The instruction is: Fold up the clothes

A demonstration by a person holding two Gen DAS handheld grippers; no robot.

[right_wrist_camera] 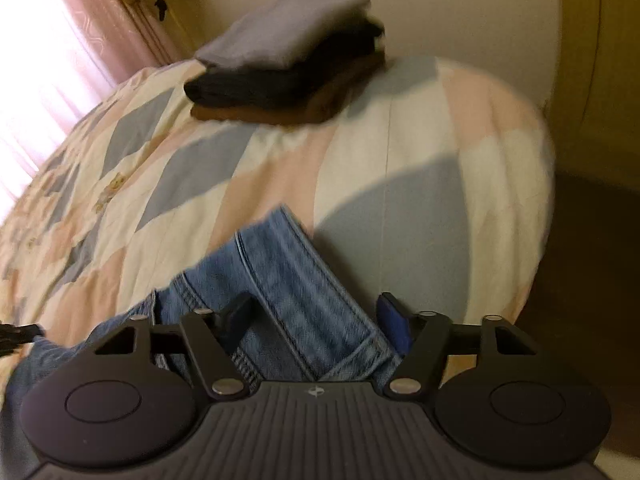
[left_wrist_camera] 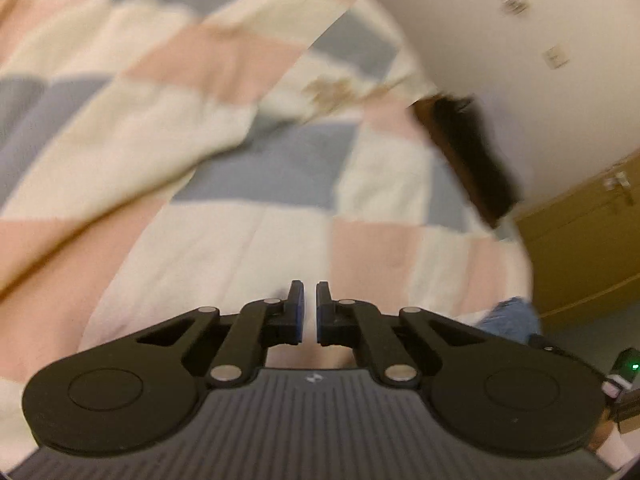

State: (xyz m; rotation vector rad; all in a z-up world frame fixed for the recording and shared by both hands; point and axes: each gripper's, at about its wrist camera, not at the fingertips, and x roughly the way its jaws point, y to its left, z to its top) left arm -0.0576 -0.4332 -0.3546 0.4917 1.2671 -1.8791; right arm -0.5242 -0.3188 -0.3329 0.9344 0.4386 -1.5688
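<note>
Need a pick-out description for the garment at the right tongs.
Start from the patchwork quilt covering the bed, with a folded stack at its far end. At the near edge, between the open right tongs, lie blue jeans: the only denim, stitched seams, not stacked.

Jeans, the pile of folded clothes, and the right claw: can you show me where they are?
jeans (right_wrist_camera: 304,280), right wrist view, on the stitched denim band.
pile of folded clothes (right_wrist_camera: 288,60), right wrist view, on the pile's middle.
right claw (right_wrist_camera: 316,316), right wrist view, between its fingertips.

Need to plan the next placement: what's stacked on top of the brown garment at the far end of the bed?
On the brown garment lies a dark folded piece, with a grey-blue one on top. Anything tucked between them is hidden.
</note>
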